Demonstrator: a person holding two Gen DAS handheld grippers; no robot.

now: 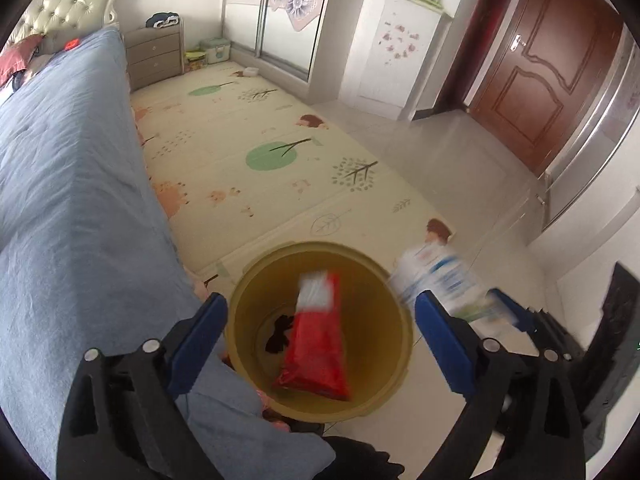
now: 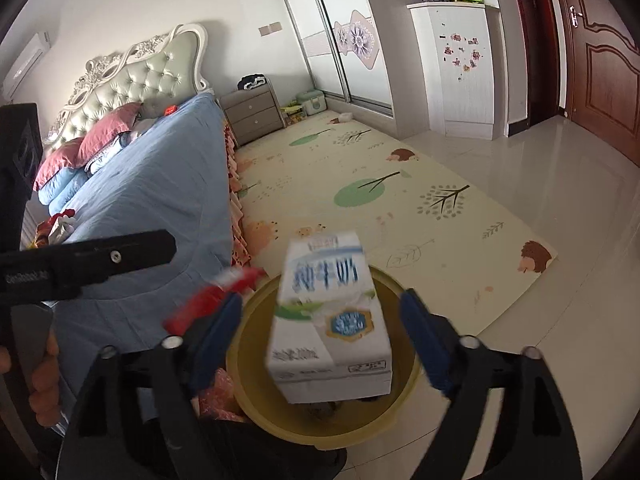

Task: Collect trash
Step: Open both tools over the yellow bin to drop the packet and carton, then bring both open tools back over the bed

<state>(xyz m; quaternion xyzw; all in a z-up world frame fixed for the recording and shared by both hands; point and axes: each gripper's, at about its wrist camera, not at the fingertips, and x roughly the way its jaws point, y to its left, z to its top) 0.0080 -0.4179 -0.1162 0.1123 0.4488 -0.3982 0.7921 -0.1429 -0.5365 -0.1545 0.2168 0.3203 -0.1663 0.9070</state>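
A mustard-yellow bin (image 1: pixel 256 276) stands on the floor at the foot of the bed. My left gripper (image 1: pixel 324 320) hangs open right above it. A red snack packet (image 1: pixel 320 344), blurred, lies loose inside the bin, clear of both blue fingers. My right gripper (image 2: pixel 322 304) is open over the same bin (image 2: pixel 280 426). A white and blue milk carton (image 2: pixel 328 312), blurred, sits between its fingers with a gap on each side, over the bin's mouth. From the left wrist view the carton (image 1: pixel 436 276) shows at the bin's right rim.
A bed with a blue cover (image 1: pixel 60 200) runs along the left, touching the bin. A patterned play mat (image 1: pixel 260 140) covers the floor beyond. A white cabinet (image 1: pixel 392 52) and a brown door (image 1: pixel 540 72) stand far right. A person's hand (image 2: pixel 44 380) holds the left gripper's handle.
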